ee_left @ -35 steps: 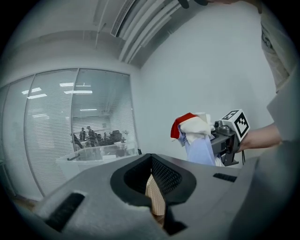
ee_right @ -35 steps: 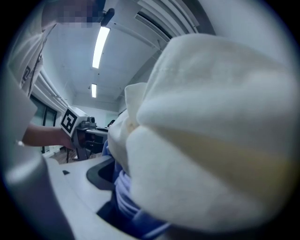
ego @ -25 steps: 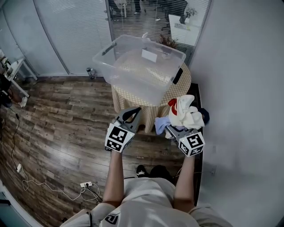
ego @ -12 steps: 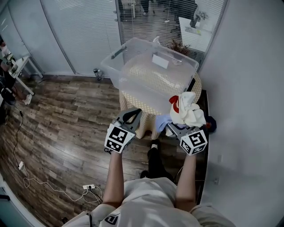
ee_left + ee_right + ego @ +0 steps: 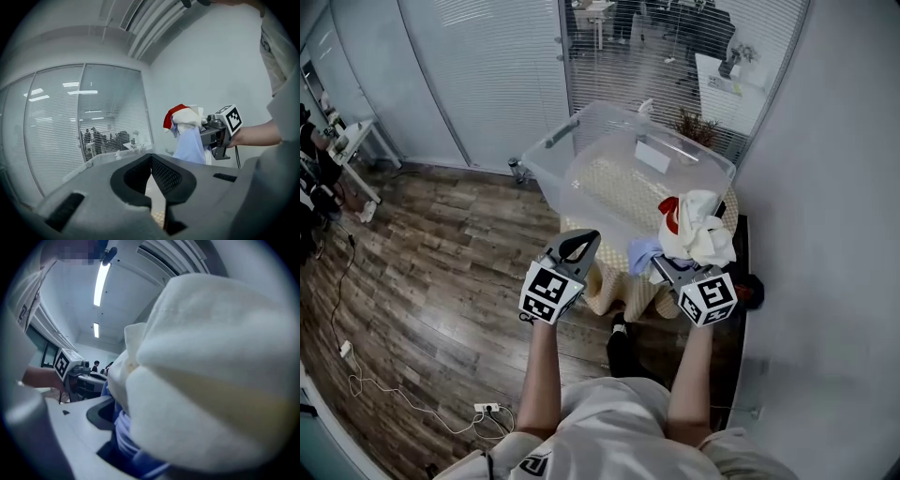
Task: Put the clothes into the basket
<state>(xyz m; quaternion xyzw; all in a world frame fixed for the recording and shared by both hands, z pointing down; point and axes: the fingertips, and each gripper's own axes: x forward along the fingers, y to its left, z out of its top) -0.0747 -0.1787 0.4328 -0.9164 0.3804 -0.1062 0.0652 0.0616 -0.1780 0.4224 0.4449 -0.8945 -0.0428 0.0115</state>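
Note:
A clear plastic basket (image 5: 572, 173) stands on a small round table (image 5: 602, 289) with a checked cloth. My right gripper (image 5: 667, 265) is shut on a bundle of clothes (image 5: 696, 230), white with red and pale blue, held up at the basket's near right corner. In the right gripper view the clothes (image 5: 211, 380) fill most of the picture and hide the jaws. My left gripper (image 5: 587, 236) hangs before the basket's near side, shut and empty. In the left gripper view its jaw tips (image 5: 151, 157) meet, and the clothes (image 5: 187, 136) show at the right.
A grey wall runs close along the right. Behind the table are glass partitions with blinds and a potted plant (image 5: 698, 127). A dark object (image 5: 753, 289) lies on the floor at the right. A power strip (image 5: 492, 410) and cable lie on the wooden floor at the left.
Both grippers have moved forward toward the table. The clothes bundle, earlier short of the basket, now hangs at its near right corner. The person has stepped closer.

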